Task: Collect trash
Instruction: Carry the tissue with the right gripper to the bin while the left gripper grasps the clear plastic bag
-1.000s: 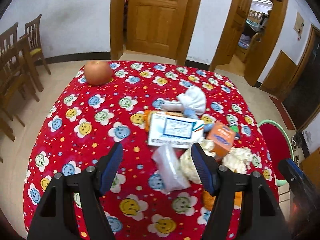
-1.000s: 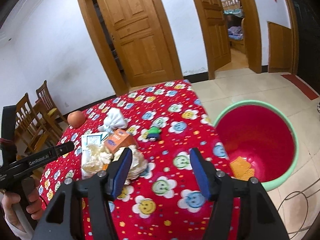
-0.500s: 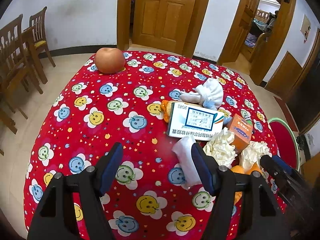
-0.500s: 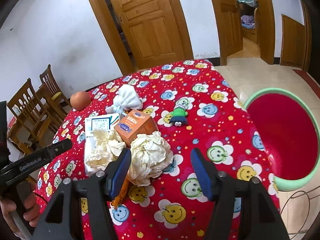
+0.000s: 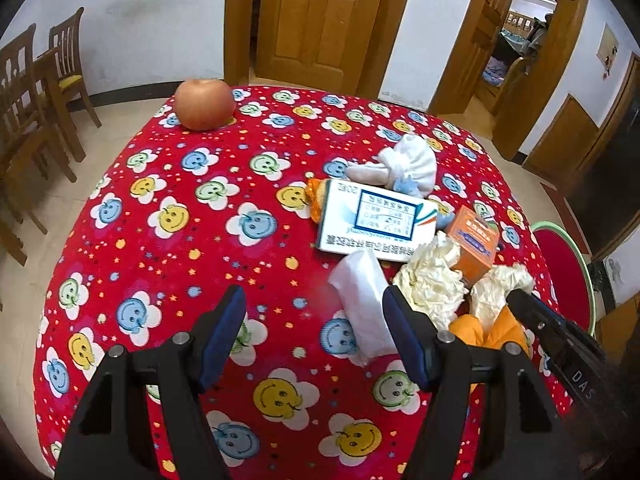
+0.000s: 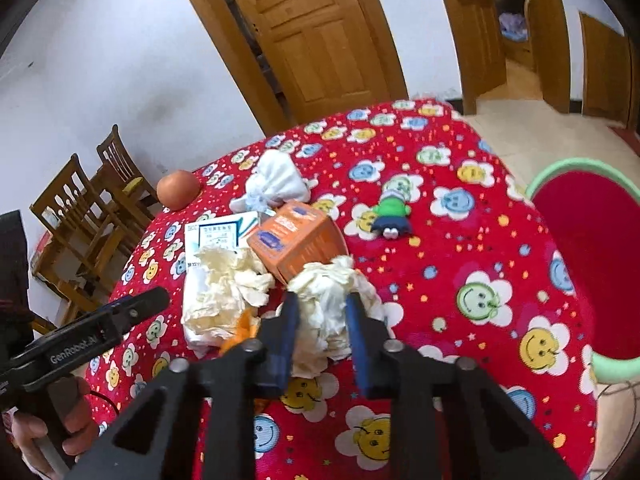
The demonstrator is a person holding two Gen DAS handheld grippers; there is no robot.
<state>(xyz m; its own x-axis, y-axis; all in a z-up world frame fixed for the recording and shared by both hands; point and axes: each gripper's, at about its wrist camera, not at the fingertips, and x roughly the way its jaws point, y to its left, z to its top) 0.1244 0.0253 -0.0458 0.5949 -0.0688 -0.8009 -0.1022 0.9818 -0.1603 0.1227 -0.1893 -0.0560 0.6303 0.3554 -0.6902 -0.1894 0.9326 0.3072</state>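
Note:
My right gripper is shut on a crumpled cream paper wad lying on the red smiley tablecloth. From the left wrist view the same wad shows beside one black right finger. A second crumpled wad lies just left of it, over orange peel. My left gripper stands open above the cloth. A flat white tissue lies just inside its right fingertip, untouched. Behind sit an orange carton and a white printed box.
An apple rests at the table's far left corner. A knotted white cloth bundle and a small green toy lie farther back. A green-rimmed red bin stands on the floor to the right. Wooden chairs stand left.
My right gripper has come down and forward onto the near paper wad, and its jaws have gone from wide open to shut on it. The left gripper has barely moved.

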